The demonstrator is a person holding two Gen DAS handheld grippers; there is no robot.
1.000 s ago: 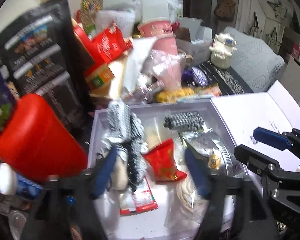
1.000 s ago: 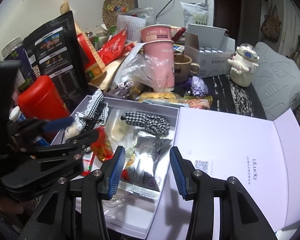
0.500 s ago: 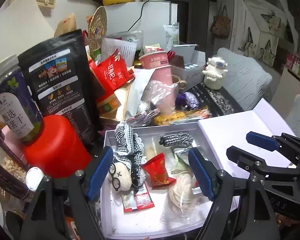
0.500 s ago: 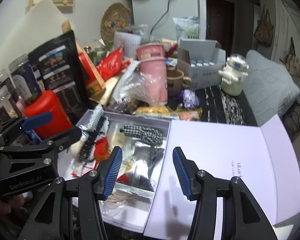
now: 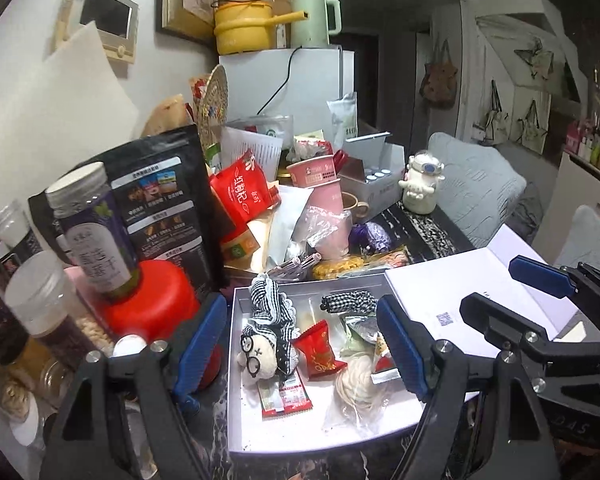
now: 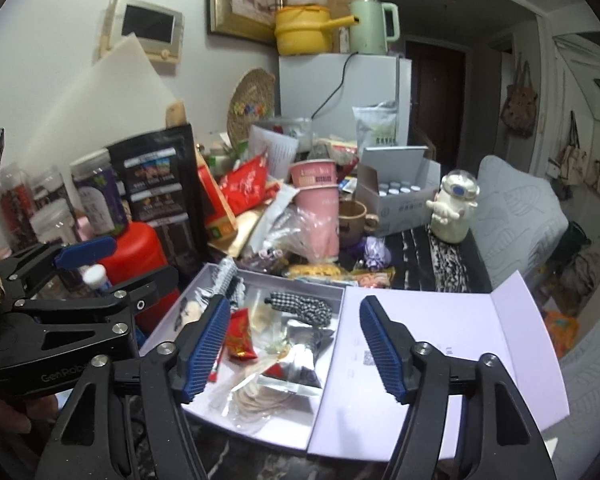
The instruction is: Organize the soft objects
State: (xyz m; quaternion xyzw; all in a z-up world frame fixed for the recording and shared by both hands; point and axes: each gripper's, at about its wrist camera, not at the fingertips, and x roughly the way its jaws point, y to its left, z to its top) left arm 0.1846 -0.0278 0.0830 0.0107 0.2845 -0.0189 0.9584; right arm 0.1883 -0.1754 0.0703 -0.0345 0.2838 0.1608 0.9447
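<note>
An open pale box [image 5: 236, 420] lies on the dark table. In it lie a striped-dress doll with glasses [image 5: 266, 344], a checked scrunchie [image 5: 350, 302], a red packet [image 5: 318, 350], a silver packet [image 6: 304, 332] and a clear bag of pale coils [image 5: 356, 384]. My left gripper [image 5: 300, 304] hangs open above the box, its fingers well apart from the doll. My right gripper [image 6: 294, 302] hovers over the box's right half; its jaws are opening with nothing between them. Each gripper shows at the edge of the other's view.
The box's lid [image 6: 440, 344] lies flat open to the right. A red canister [image 5: 148, 300], jars and a black pouch [image 5: 160, 204] crowd the left. Pink cups [image 5: 324, 200], a white figurine [image 5: 420, 184] and snack bags stand behind. A grey cushion [image 5: 476, 188] sits far right.
Both grippers have risen and drawn back from the box, so more of the room shows. The right jaws have spread wider. The left fingers have left the doll's sides.
</note>
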